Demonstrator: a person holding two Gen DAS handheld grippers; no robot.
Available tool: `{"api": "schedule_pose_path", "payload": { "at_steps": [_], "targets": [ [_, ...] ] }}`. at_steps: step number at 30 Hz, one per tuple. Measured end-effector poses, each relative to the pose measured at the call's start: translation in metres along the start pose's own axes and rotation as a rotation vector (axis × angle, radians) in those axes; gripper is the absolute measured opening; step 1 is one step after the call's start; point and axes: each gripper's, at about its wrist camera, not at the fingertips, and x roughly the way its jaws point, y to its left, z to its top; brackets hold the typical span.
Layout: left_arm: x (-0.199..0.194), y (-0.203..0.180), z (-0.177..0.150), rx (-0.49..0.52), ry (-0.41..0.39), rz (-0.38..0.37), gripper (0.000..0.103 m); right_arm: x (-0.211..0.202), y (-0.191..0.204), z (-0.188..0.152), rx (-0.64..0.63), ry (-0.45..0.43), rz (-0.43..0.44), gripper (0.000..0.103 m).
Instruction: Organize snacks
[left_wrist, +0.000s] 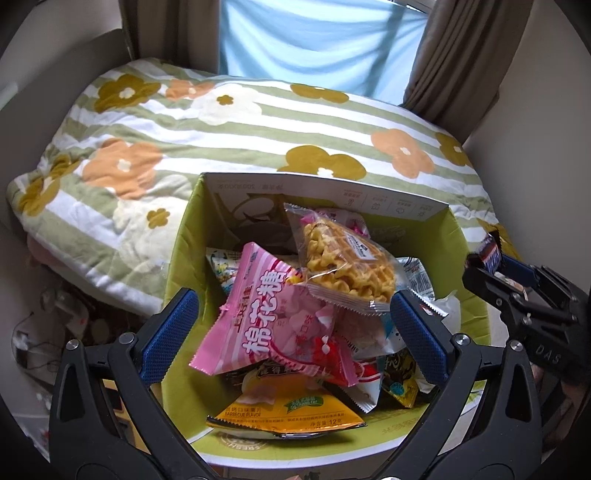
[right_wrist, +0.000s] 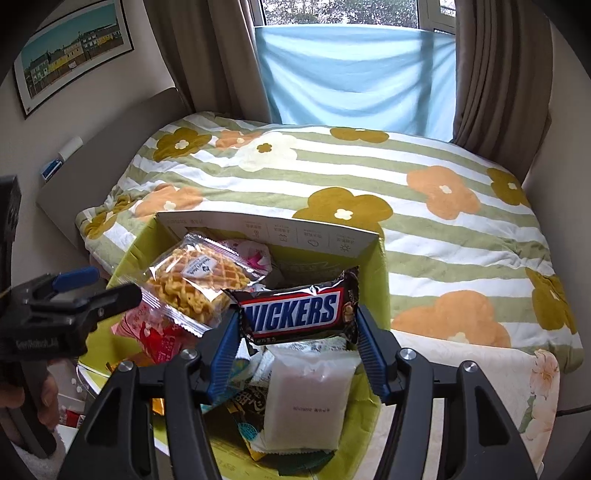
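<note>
Beyond our flowered bedspread (right_wrist: 369, 177) and the blue-draped window, the Snickers bar (right_wrist: 299, 308) lies crosswise between the fingers of our right gripper (right_wrist: 297, 328), whose blue pads touch both its ends, right above the green snack box (right_wrist: 373, 280). Our left gripper (left_wrist: 291, 321) hangs with jaws spread wide and empty over that box, the waffle packet (left_wrist: 343, 258) and pink marshmallow bag (left_wrist: 266, 314) just ahead of its fingertips.
</note>
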Motion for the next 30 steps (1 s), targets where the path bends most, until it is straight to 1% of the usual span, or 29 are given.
{"api": "schedule_pose_path", "payload": {
  "at_steps": [1, 2, 3, 4, 5, 11, 18, 23, 30],
  "targets": [
    [-0.001, 0.001, -0.002, -0.005, 0.001, 0.003, 0.103, 0.002, 0.0, 0.001, 0.003, 0.008, 0.006, 0.065],
    [-0.002, 0.001, -0.004, -0.01, 0.003, 0.005, 0.102, 0.003, 0.001, 0.002, 0.006, 0.008, -0.001, 0.077],
    [-0.002, 0.001, -0.006, -0.013, 0.004, 0.005, 0.102, 0.001, 0.001, 0.002, 0.004, -0.004, -0.012, 0.092],
    [-0.003, 0.001, -0.008, -0.013, 0.005, 0.008, 0.102, -0.001, 0.002, 0.001, 0.001, -0.015, -0.017, 0.096],
    [-0.004, 0.0, -0.01, -0.01, 0.005, 0.012, 0.103, -0.003, 0.003, -0.001, -0.002, -0.024, -0.024, 0.097],
    [-0.011, -0.004, -0.019, 0.0, 0.002, 0.017, 0.102, -0.011, 0.001, -0.009, 0.021, -0.029, -0.024, 0.098],
    [-0.036, -0.012, -0.023, 0.04, -0.051, 0.014, 0.102, -0.036, 0.006, -0.016, 0.017, -0.072, -0.047, 0.098],
    [-0.068, -0.025, -0.025, 0.085, -0.12, 0.009, 0.103, -0.068, 0.006, -0.023, 0.031, -0.127, -0.071, 0.098],
    [-0.139, -0.054, -0.043, 0.133, -0.274, 0.01, 0.103, -0.14, 0.005, -0.038, 0.048, -0.248, -0.12, 0.098]
  ]
}}
